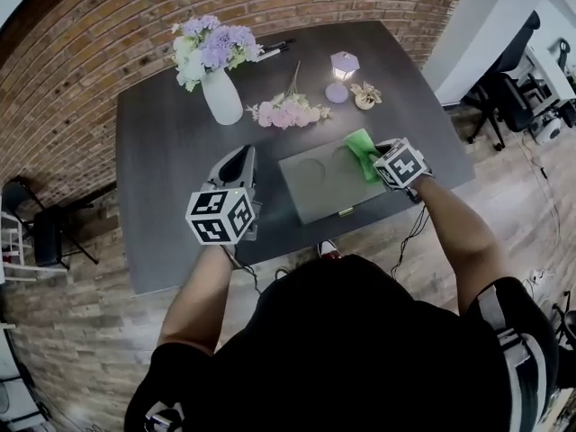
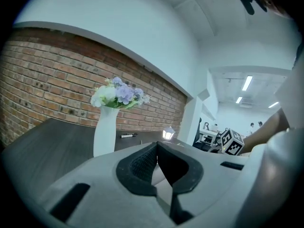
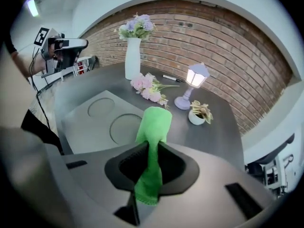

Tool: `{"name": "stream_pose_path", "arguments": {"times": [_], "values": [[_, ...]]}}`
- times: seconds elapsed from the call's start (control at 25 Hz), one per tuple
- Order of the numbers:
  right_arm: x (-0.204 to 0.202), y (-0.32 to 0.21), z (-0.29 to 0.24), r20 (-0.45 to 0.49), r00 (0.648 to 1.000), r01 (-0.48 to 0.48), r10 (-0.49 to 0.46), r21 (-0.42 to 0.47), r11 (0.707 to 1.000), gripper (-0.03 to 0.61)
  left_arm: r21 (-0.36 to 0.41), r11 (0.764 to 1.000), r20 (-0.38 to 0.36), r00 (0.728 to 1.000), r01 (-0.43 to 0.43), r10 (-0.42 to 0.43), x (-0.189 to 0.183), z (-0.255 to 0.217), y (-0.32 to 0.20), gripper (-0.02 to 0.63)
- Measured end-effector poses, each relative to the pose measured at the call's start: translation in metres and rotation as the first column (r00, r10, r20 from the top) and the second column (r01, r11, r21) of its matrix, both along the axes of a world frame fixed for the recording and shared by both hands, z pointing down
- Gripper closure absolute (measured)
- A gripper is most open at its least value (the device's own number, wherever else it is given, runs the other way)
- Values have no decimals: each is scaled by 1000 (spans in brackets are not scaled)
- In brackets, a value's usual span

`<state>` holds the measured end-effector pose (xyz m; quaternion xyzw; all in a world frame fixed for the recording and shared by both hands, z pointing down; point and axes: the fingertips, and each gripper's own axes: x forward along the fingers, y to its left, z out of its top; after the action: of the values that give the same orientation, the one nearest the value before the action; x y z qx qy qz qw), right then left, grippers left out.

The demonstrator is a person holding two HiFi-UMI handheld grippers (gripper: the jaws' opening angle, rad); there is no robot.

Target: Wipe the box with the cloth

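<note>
A flat grey box [image 1: 324, 185] with two round recesses in its lid lies near the table's front edge; the right gripper view shows it as well [image 3: 97, 122]. My right gripper [image 1: 382, 157] is at the box's right end, shut on a green cloth [image 1: 362, 149]. The cloth [image 3: 154, 122] runs out between the jaws and droops over the lid's right part. My left gripper [image 1: 241, 162] hovers left of the box, apart from it, shut with nothing held [image 2: 156, 151].
Behind the box, on the dark table [image 1: 162, 160], are a white vase of flowers [image 1: 222, 93], a loose pink flower sprig [image 1: 290, 111], a small lit lantern [image 1: 342, 68], a little pot [image 1: 365, 97] and a pen [image 1: 274, 49]. Office chairs [image 1: 508, 93] stand right.
</note>
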<state>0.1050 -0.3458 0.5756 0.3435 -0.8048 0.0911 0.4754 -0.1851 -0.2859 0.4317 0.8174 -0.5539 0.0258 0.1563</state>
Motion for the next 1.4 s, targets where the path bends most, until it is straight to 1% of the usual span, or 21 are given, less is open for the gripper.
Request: {"name": "stream_pose_path", "arguments": {"times": [0.12, 0.2, 0.28, 0.4, 0.68, 0.88, 1.08, 1.2, 1.28, 1.36, 1.4], "values": [[37, -3, -6, -41, 996, -77, 78, 14, 997, 522, 0, 1000, -8, 1000, -24, 24, 11, -1, -4, 604], [51, -4, -12, -55, 993, -106, 108, 30, 994, 522, 4, 999, -11, 999, -36, 36, 16, -3, -6, 604], [55, -2, -17, -58, 991, -114, 117, 41, 993, 522, 9, 999, -12, 999, -42, 42, 18, -5, -6, 604], [41, 7, -18, -36, 995, -87, 88, 31, 996, 522, 16, 999, -14, 999, -40, 40, 16, -7, -3, 604], [-35, 41, -4, -11, 999, 51, -51, -21, 998, 522, 28, 999, -27, 1000, 16, -15, -15, -10, 17, 604], [-119, 70, 0, 76, 984, 167, -162, -54, 985, 522, 29, 999, -19, 999, 38, -38, -30, -8, 39, 604], [-214, 112, -4, 209, 945, 275, -251, -93, 957, 522, 14, 998, -42, 997, 59, -58, -44, -2, 59, 604], [-263, 138, -10, 290, 912, 334, -291, -111, 936, 522, 9, 998, -39, 997, 65, -65, -49, -1, 72, 604], [-284, 154, -19, 340, 882, 380, -326, -106, 919, 522, 15, 996, -32, 996, 88, -88, -55, -6, 79, 604], [-292, 163, -26, 369, 858, 419, -358, -96, 903, 522, 24, 993, -30, 992, 119, -119, -61, -13, 82, 604], [-292, 164, -28, 374, 851, 429, -368, -91, 899, 522, 28, 991, -26, 991, 132, -132, -62, -15, 83, 604]]}}
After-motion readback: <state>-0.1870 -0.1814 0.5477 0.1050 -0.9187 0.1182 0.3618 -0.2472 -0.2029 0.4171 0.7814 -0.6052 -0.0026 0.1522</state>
